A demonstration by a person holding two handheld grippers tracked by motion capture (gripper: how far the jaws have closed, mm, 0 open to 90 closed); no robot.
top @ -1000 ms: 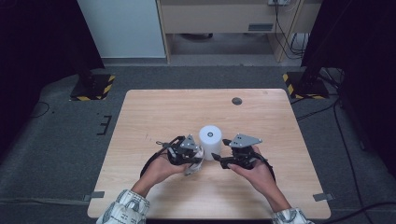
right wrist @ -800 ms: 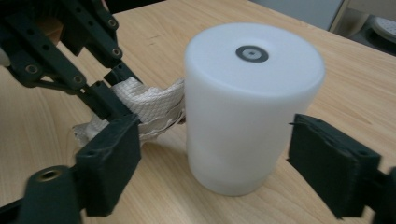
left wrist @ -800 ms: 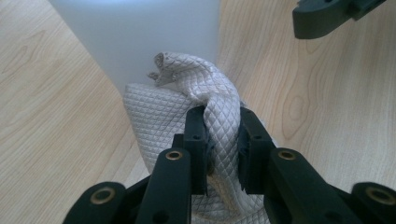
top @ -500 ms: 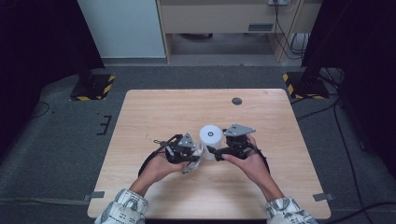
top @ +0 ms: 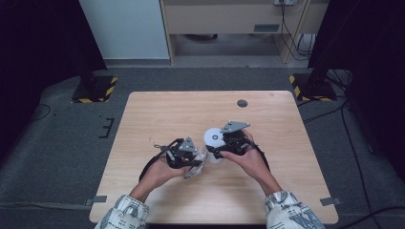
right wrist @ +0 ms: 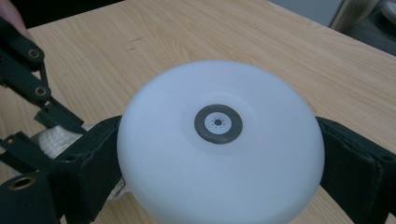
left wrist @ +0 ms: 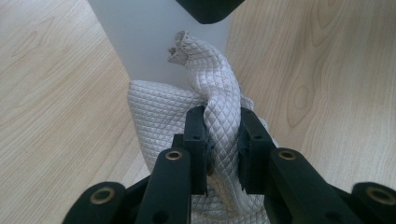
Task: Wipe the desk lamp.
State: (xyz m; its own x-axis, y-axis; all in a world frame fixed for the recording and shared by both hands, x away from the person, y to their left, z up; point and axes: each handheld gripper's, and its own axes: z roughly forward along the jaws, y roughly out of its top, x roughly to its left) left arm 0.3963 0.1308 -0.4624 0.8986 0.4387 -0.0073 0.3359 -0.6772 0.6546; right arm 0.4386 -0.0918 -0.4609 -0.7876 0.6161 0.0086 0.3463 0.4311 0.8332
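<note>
The left gripper (left wrist: 223, 144) pinched the cloth (left wrist: 210, 107) against the white cylinder (right wrist: 219, 144); the right gripper (right wrist: 219, 186), jaws just widened, straddled it, and wiping looked barely begun.

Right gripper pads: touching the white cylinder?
Touching. The right gripper view shows both pads pressed against the sides of the white cylinder, no gap.

Near the middle of the table (top: 157, 114), toward the person's side: a cylinder (top: 213, 138) standing upright. Touching its left side, a cloth (left wrist: 212, 112) bunched up against its wall, pinched in the left gripper (top: 198, 160). To the cylinder's right, the right gripper (right wrist: 219, 161), one jaw on each side of it. Farther back and to the right, a small round disc (top: 242, 103) on the tabletop, well apart.
</note>
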